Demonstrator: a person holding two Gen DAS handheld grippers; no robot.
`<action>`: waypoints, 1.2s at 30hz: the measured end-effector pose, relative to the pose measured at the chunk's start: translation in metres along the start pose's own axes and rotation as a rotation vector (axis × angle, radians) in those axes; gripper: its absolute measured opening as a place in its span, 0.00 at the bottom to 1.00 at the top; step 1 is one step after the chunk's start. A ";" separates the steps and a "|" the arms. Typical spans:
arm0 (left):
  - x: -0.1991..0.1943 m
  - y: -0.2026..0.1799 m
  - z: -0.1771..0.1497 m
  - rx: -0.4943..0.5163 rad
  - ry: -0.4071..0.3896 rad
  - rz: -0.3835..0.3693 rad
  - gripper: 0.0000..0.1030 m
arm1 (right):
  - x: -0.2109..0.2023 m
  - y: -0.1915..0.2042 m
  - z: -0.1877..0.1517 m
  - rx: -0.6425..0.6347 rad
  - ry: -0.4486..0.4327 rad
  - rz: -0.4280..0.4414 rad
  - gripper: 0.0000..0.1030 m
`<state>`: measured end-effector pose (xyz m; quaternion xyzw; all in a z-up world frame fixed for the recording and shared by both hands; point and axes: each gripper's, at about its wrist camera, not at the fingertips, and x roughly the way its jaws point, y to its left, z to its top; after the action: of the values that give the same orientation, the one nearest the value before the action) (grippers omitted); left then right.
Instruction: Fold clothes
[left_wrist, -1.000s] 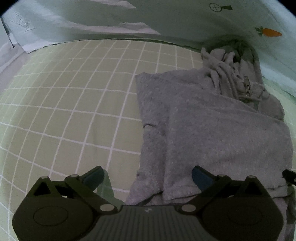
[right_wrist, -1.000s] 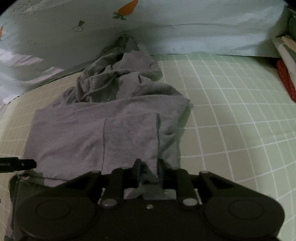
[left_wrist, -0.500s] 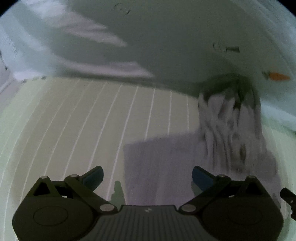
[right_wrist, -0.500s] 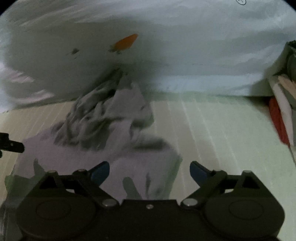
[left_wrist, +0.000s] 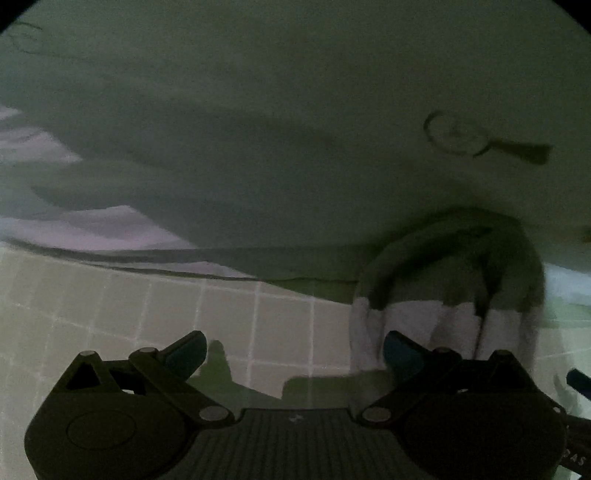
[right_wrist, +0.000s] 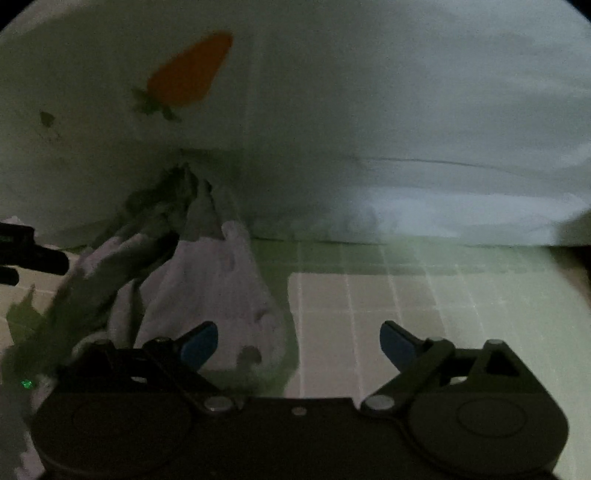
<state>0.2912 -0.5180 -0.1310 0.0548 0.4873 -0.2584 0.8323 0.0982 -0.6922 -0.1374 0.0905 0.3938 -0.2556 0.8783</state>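
Left wrist view: the left gripper (left_wrist: 293, 354) has its jaws wide apart, and nothing is between them. Under the gap there is only the checked sheet (left_wrist: 110, 314), pale green with white lines. The grey garment (left_wrist: 454, 295) lies bunched on the sheet to the right, behind the right blue pad (left_wrist: 400, 354); I cannot tell if the pad touches it. The far part of the garment is in shadow and reaches to the pale cover (left_wrist: 258, 129), which rises behind the sheet and has a small printed drawing on it. At the right edge, a dark tip of the other gripper is visible.

Right wrist view: the right gripper (right_wrist: 298, 343) also has its jaws spread wide, with no cloth pressed between the pads. They have just been opening. The garment (right_wrist: 207, 280) is left of the middle, crumpled, behind the left blue pad (right_wrist: 197, 345), and its top leans against the cover (right_wrist: 406, 110). The cover has an orange carrot print (right_wrist: 186, 74) on it. To the right of the garment the sheet (right_wrist: 388, 302) is bare. The picture is dim and a little blurred.
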 end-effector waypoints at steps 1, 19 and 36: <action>0.005 -0.001 0.000 -0.001 0.002 0.003 0.98 | 0.006 0.001 0.002 -0.008 0.005 0.002 0.92; -0.083 0.001 -0.046 -0.006 -0.298 0.319 1.00 | -0.055 -0.043 -0.005 0.076 -0.141 -0.294 0.91; -0.215 0.039 -0.162 -0.111 -0.400 0.293 1.00 | -0.208 -0.020 -0.090 0.023 -0.330 -0.267 0.91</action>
<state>0.0989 -0.3475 -0.0406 0.0267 0.3134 -0.1137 0.9424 -0.0870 -0.5981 -0.0437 0.0044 0.2504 -0.3855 0.8881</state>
